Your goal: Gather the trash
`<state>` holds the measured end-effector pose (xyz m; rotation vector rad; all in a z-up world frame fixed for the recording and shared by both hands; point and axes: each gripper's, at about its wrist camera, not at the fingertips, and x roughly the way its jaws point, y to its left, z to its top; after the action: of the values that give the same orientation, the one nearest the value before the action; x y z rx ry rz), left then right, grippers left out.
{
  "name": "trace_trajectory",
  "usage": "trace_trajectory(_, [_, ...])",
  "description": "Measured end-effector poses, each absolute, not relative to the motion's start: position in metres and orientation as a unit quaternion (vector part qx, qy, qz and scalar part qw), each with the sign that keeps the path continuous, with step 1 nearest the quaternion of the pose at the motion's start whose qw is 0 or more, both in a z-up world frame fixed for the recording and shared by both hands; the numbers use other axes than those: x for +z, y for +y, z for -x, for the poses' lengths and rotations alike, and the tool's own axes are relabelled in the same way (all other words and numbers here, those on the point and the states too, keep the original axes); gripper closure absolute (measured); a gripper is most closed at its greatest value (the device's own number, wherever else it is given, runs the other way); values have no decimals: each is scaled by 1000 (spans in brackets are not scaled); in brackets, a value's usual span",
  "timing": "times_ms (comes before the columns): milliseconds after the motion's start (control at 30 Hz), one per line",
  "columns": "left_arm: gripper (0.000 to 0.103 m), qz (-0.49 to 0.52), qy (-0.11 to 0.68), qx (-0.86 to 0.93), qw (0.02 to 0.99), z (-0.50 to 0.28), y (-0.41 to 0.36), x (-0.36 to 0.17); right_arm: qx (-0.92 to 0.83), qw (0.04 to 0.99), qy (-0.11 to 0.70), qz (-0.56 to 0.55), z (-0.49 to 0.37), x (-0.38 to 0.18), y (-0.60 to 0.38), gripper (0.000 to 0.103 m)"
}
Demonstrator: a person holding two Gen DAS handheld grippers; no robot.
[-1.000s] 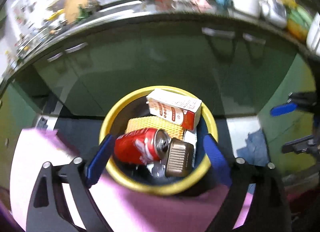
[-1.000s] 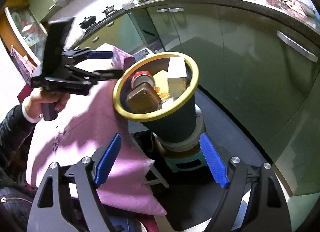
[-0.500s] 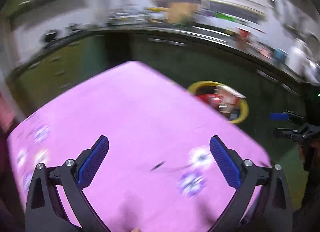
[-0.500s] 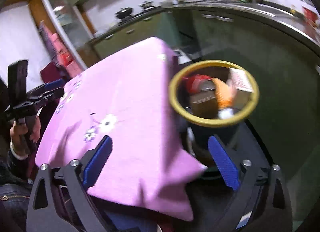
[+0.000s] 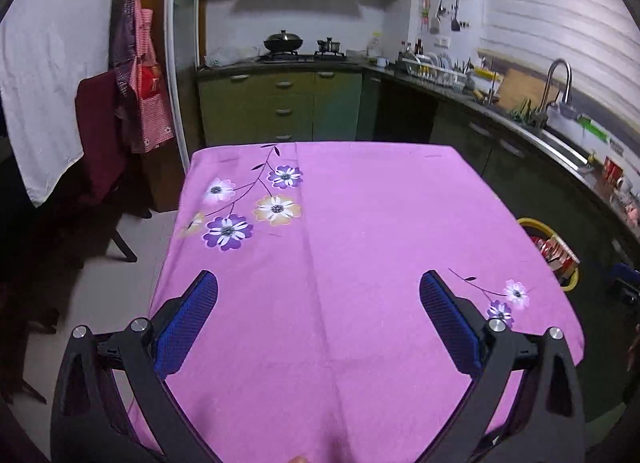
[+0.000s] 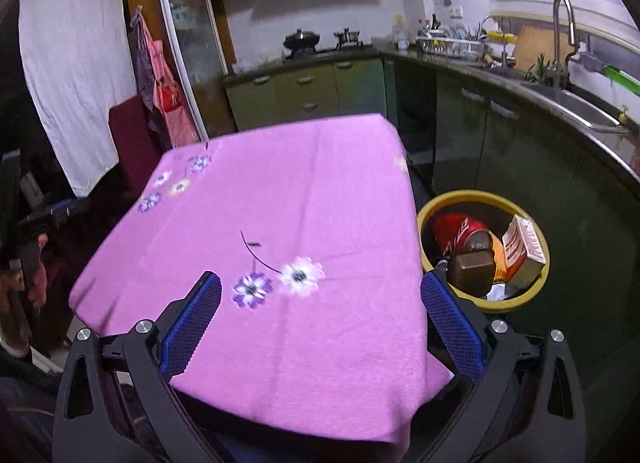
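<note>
A yellow-rimmed trash bin [image 6: 536, 299] stands on the floor right of the table; it also shows in the left wrist view [image 5: 536, 222]. In it lie a red can [image 6: 456, 229], a brown ribbed tin [image 6: 470, 269], a white and orange carton [image 6: 524, 243] and an orange piece [image 6: 498, 259]. My left gripper [image 5: 318, 319] is open and empty over the pink flowered tablecloth [image 5: 360, 223]. My right gripper [image 6: 320, 321] is open and empty over the tablecloth's near right corner [image 6: 304, 223], left of the bin.
Green kitchen cabinets [image 5: 280, 107] and a dark counter with a sink and tap [image 6: 564, 35] run along the back and right. A dark red chair [image 5: 100, 143] and a hanging white cloth [image 5: 44, 63] stand left of the table.
Both grippers swung away from above the bin, leftward and back over the table. The bin now sits at the right edge of both views. Both stay open and empty.
</note>
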<state>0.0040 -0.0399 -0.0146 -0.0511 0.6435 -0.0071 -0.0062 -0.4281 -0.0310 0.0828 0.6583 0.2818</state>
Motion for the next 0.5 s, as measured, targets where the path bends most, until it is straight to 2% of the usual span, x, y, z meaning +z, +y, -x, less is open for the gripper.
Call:
trace_trajectory(233, [7, 41, 296, -1, 954, 25, -30, -7, 104, 955, 275, -33, 46, 7, -417, 5])
trace_trajectory(500, [7, 35, 269, -10, 963, 49, -33, 0, 94, 961, 261, -12, 76, 18, -404, 5])
